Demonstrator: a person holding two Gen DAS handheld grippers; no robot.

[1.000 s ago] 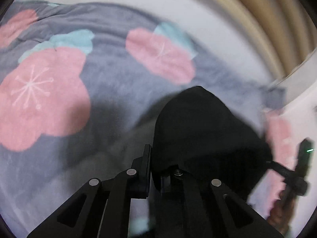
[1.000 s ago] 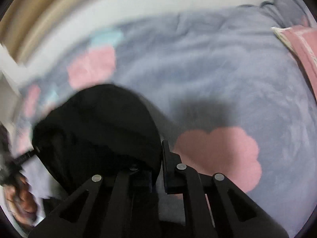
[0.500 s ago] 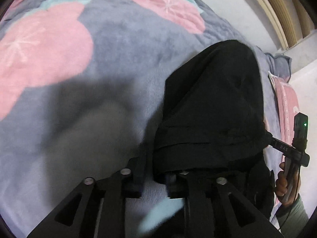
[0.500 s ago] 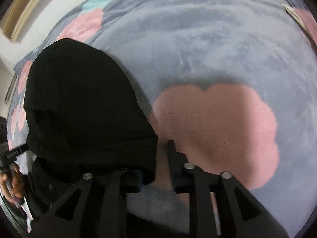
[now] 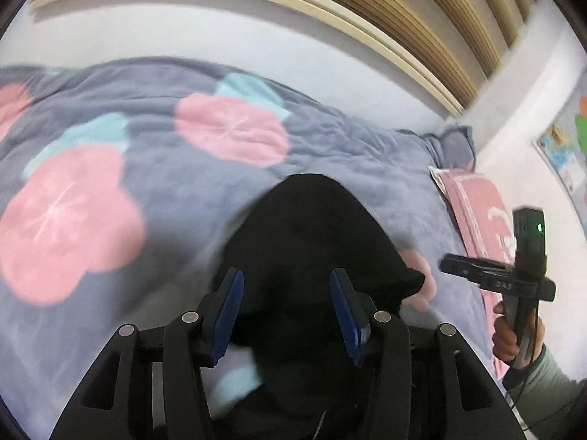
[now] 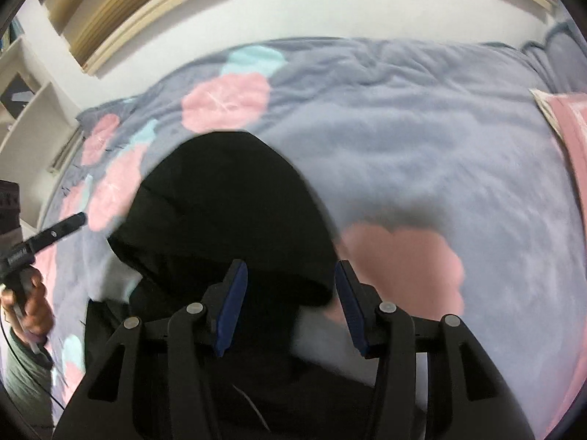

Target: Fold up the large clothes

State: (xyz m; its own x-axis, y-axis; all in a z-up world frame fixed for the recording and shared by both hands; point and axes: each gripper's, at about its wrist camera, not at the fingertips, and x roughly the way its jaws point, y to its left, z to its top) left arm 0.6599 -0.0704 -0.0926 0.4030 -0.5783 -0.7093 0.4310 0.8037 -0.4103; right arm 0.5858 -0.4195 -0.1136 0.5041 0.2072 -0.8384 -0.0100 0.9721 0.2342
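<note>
both claws, the left gripper (image 5: 286, 308) and right gripper (image 6: 286, 300), have just been opening and are standing apart off the black garment (image 5: 312, 238) lying on the flowery blanket (image 5: 110, 190), so the loose fold's probably risking flopping back open.

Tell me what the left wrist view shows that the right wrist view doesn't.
Only the left wrist view shows the colourful wall poster and the right tongs side-on. Only the right wrist view shows the white shelves and the left tongs side-on. Both share the black garment lying on the flowered grey blanket, a pink pillow, and open tongs whose jaws have just been opening, pads clear of the cloth.
</note>
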